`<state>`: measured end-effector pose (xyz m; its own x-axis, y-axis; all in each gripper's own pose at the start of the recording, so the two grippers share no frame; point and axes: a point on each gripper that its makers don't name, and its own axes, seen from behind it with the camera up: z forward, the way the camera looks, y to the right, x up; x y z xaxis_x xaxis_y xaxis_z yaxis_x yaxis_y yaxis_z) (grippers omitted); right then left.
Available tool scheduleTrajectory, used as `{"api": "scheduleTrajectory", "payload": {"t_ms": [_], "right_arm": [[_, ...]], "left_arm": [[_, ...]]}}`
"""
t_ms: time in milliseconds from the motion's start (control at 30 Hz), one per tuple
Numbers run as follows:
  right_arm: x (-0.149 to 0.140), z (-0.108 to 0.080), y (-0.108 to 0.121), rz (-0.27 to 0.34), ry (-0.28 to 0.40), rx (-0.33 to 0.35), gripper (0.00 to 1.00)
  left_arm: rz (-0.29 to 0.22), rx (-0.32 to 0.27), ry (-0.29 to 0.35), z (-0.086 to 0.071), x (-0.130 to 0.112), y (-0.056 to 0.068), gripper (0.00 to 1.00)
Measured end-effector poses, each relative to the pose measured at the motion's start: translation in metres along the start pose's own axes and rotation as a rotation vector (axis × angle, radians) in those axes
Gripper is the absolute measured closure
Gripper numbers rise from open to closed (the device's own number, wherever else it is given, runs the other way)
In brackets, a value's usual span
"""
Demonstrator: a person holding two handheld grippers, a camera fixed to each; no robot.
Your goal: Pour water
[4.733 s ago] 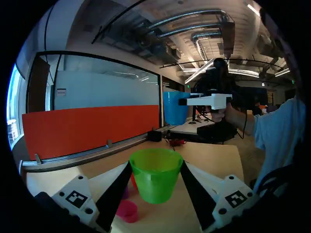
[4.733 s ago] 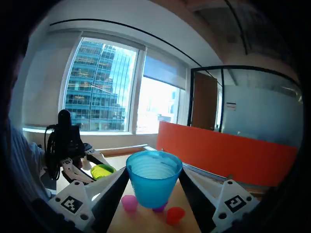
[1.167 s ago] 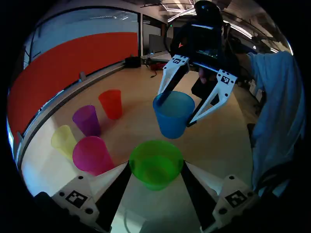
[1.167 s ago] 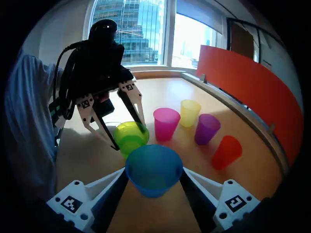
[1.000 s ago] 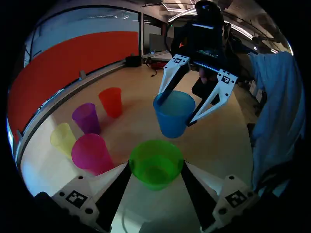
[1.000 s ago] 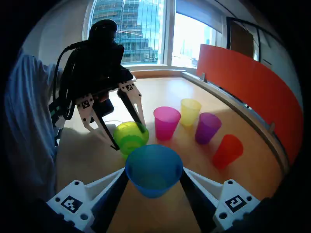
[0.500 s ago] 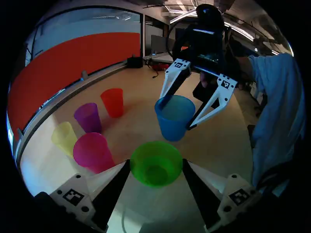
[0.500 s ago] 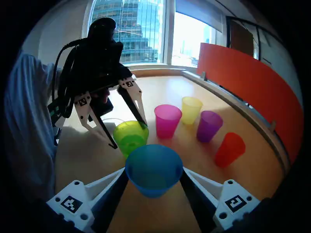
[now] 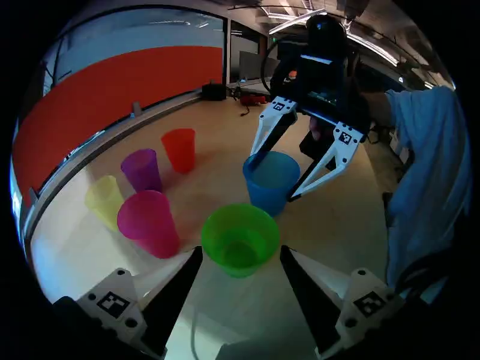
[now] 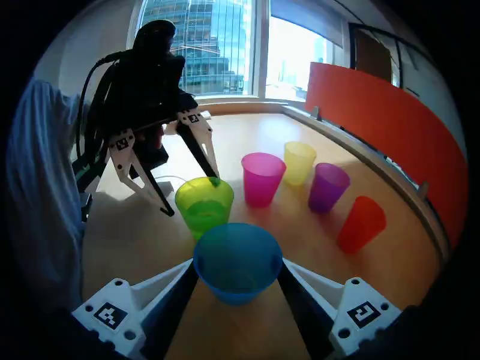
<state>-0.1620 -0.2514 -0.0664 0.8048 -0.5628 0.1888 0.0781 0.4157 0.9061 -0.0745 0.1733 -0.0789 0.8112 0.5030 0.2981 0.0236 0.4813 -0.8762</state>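
Both angled down at desk (image 9: 342, 222): my right fingers (image 10: 174, 294) clamp blue cup (image 10: 237, 270) beside green cup (image 9: 240, 243); my left fingers (image 9: 174, 288) stand parted around green cup.

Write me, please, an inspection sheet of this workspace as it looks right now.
Surface: pale wooden table.
Job's things: green cup and blue cup, both upright and close together; water level cannot be told.
Clutter: pink cup, yellow cup, purple cup and orange cup stand upright in a loose row.
Grippers: left gripper has a finger on each side of the green cup, contact unclear; right gripper is shut on the blue cup.
Cables: black cables hang from the left gripper's body.
Surroundings: orange panel along the table's edge, window, a person's sleeve.
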Motion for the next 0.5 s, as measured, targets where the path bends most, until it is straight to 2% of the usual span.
{"api": "scheduleTrajectory", "payload": {"t_ms": [500], "right_arm": [[-0.014, 0.001, -0.002, 0.001, -0.024, -0.011, 0.08]], "left_arm": [[-0.039, 0.029, 0.017, -0.016, -0.004, -0.002, 0.04]]}}
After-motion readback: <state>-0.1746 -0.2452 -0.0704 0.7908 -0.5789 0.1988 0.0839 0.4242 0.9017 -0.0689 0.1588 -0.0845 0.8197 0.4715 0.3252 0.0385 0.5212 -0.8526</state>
